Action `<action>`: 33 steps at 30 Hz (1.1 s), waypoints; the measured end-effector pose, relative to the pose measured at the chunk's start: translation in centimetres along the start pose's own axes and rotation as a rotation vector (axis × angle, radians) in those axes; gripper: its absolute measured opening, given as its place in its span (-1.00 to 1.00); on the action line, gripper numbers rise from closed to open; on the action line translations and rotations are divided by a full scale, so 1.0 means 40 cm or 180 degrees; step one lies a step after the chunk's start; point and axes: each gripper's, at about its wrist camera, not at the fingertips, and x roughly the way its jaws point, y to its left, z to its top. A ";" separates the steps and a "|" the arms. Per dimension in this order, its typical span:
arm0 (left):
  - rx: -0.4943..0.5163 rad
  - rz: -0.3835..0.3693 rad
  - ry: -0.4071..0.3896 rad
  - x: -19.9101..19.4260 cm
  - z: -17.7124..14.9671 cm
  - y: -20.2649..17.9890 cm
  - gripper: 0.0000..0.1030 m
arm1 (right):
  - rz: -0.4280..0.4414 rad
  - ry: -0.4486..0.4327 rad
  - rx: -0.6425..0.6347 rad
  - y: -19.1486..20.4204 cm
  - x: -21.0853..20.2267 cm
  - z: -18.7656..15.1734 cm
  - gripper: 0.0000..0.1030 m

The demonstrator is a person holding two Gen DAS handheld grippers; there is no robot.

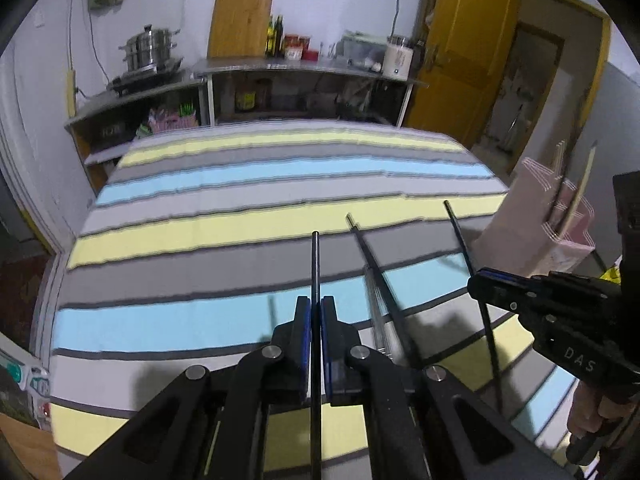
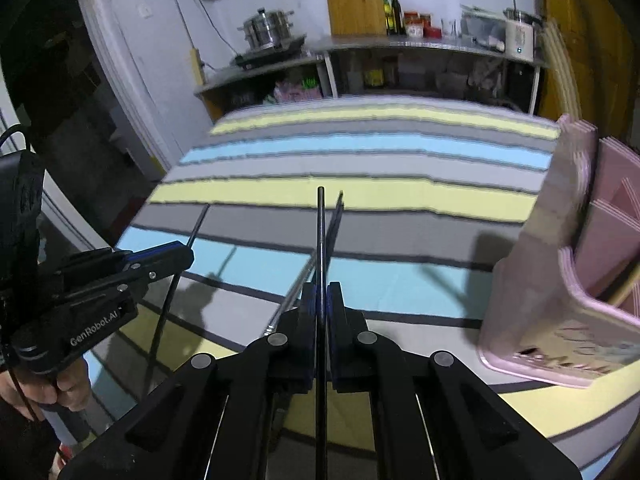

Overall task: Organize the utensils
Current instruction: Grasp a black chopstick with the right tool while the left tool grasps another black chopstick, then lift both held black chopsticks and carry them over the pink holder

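Left tool [image 1: 316, 312] is clamped on a thin black chopstick [image 1: 315, 264], jaws nearly together with the stick running straight out between the blue pads, tip pointing far. Right tool [image 2: 321, 300] is clamped the same way on a second thin black chopstick [image 2: 320, 232]. Each stick is pinched well back from its far tip, so a long length projects forward, probably so the tip can be steered into a slot.

Both sticks appear clear of the striped yellow, blue and grey cloth on the bench [image 2: 380, 196]; their shadows fall apart from them on the cloth. One more dark chopstick with a silvery end [image 1: 374, 276] lies on the cloth between the two tools, untouched.

The pink plastic utensil holder with compartments [image 2: 560, 280] stands at the right edge of the bench, just right of the right tool. In the left wrist view it already holds a few pale wooden chopsticks [image 1: 578, 192] standing upright and slightly tilted. Judged next step: carry the held sticks right and drop them tip-first into a compartment. Risk: the thin stick pivoting in the pads.
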 end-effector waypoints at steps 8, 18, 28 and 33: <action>0.0065 -0.0128 -0.0299 -0.161 0.035 -0.033 -0.92 | 0.0051 -0.0360 -0.0009 0.019 -0.163 0.002 -0.90; 0.0233 -0.0203 -0.0496 -0.288 0.058 -0.101 -0.92 | 0.0054 -0.0675 0.0064 0.010 -0.301 -0.011 -0.90; 0.0270 -0.0495 -0.0514 -0.323 0.086 -0.190 -0.92 | -0.0039 -0.0883 0.0191 -0.048 -0.397 -0.030 -0.90; 0.0333 -0.0719 -0.0417 -0.292 0.090 -0.270 -0.92 | -0.0133 -0.0911 0.0349 -0.099 -0.424 -0.057 -0.90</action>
